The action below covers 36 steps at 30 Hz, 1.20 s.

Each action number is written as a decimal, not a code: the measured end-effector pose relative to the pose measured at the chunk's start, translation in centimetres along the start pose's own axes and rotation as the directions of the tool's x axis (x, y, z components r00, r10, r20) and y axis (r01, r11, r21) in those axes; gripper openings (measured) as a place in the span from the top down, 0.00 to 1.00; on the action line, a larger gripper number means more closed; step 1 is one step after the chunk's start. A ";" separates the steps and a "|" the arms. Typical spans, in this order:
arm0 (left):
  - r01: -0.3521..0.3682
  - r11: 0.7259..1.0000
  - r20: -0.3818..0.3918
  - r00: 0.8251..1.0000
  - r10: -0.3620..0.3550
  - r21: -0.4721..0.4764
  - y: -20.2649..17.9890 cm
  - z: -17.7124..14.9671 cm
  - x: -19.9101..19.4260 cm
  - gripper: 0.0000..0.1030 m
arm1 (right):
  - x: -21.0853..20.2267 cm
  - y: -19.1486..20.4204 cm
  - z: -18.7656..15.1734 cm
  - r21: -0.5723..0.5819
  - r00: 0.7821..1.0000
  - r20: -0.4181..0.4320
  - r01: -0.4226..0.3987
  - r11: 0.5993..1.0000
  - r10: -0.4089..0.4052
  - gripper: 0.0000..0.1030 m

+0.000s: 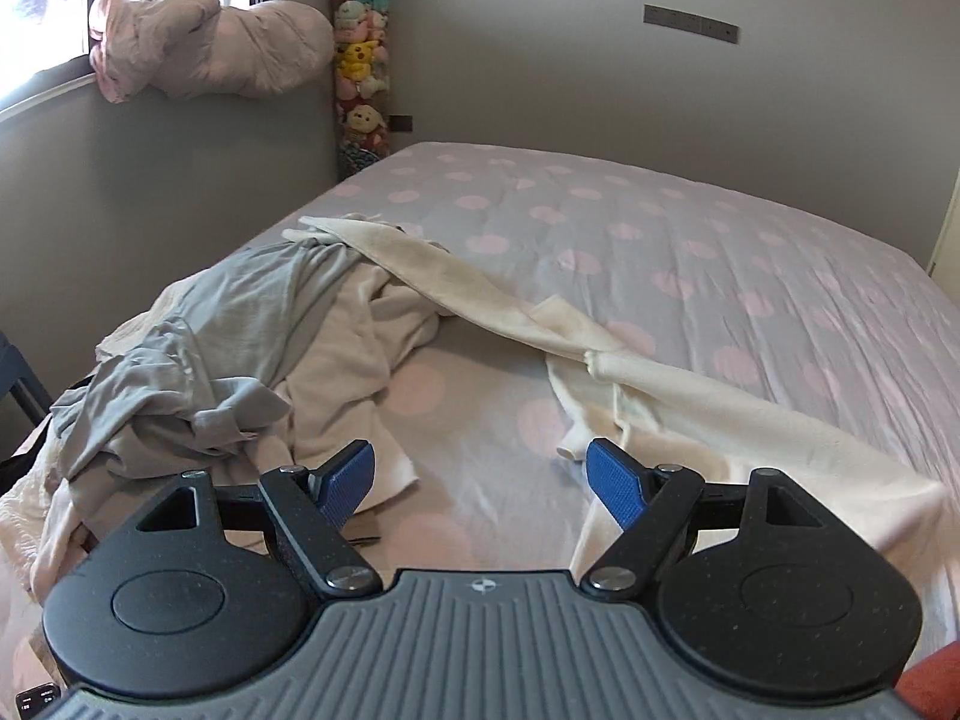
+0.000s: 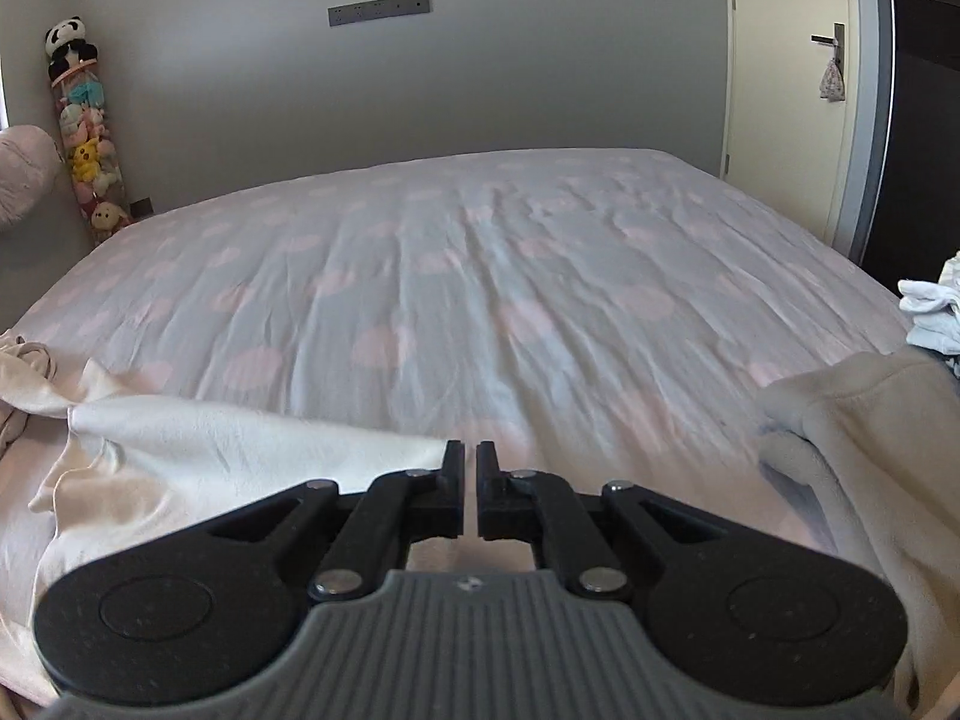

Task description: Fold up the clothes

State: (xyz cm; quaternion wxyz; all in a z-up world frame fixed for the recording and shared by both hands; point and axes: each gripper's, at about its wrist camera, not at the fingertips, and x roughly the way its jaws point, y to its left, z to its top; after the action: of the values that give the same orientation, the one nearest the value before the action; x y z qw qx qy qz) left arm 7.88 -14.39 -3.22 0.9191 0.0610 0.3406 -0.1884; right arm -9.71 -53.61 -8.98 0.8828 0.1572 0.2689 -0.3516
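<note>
Grey walls and a window ledge back the bed (image 1: 690, 252) in the left wrist view; the left gripper (image 1: 480, 483) hangs with jaws wide apart and empty, above bare sheet between a crumpled pile (image 1: 240, 360) and a cream garment (image 1: 600, 354), which lies twisted and half-spread. Risk: closing here catches sheet, not cloth. In the right wrist view, the right gripper (image 2: 470, 468) stands nearly closed on nothing, beside the garment's edge (image 2: 240, 450). Risk: one pinched layer drags the garment into creases.
</note>
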 end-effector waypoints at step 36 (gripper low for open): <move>0.167 0.980 -0.373 0.920 -0.118 0.103 -5.9 0.9 18.7 0.40 | 6.4 19.3 -10.0 -0.356 0.759 -0.477 -0.628 0.692 0.443 0.43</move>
State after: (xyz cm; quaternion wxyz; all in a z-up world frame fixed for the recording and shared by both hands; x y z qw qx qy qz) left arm 19.19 -25.74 -14.54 0.8175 0.1311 0.4956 -0.2626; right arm 4.13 -38.85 -19.10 0.8925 0.0581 0.4452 0.0421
